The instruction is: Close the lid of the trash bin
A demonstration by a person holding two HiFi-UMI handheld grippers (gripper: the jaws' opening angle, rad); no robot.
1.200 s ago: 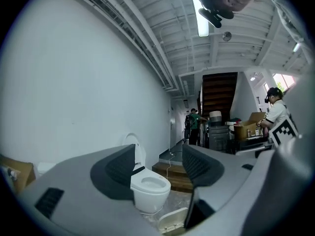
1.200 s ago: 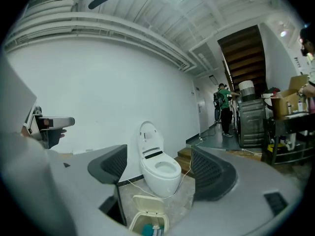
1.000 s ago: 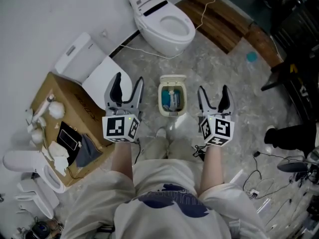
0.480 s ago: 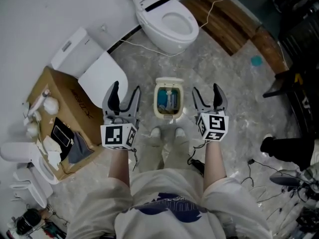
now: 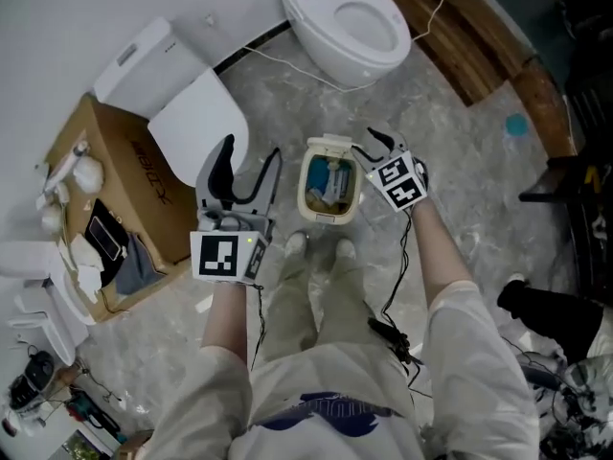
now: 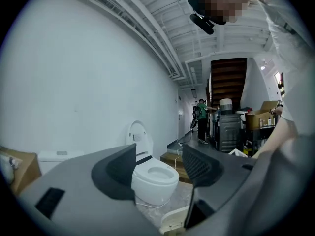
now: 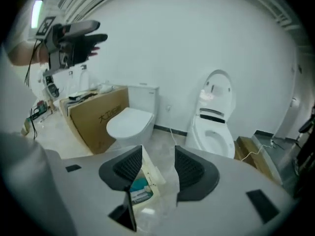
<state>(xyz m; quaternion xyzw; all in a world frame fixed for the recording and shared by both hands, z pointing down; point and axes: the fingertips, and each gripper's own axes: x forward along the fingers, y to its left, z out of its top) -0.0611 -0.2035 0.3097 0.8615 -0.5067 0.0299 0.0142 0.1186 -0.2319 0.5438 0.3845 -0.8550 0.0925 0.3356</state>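
The cream trash bin stands open on the floor just ahead of the person's feet, with blue and white rubbish inside. Its lid stands up at the far side. My right gripper points down at the bin's far right corner, next to the lid. Its jaws are closing, and in the right gripper view the lid's edge lies between them, close to the left one, with no pad pressing on it. My left gripper hovers open and empty to the left of the bin, pointing level.
A white toilet stands beyond the bin, a second white toilet to the far left. A cardboard box with odds and ends sits left. Wooden steps lie far right, and a white cable crosses the floor.
My right gripper has dropped, rolled and swung in from the bin's right side to its lid, its jaws narrowing. The left gripper has sunk a little.
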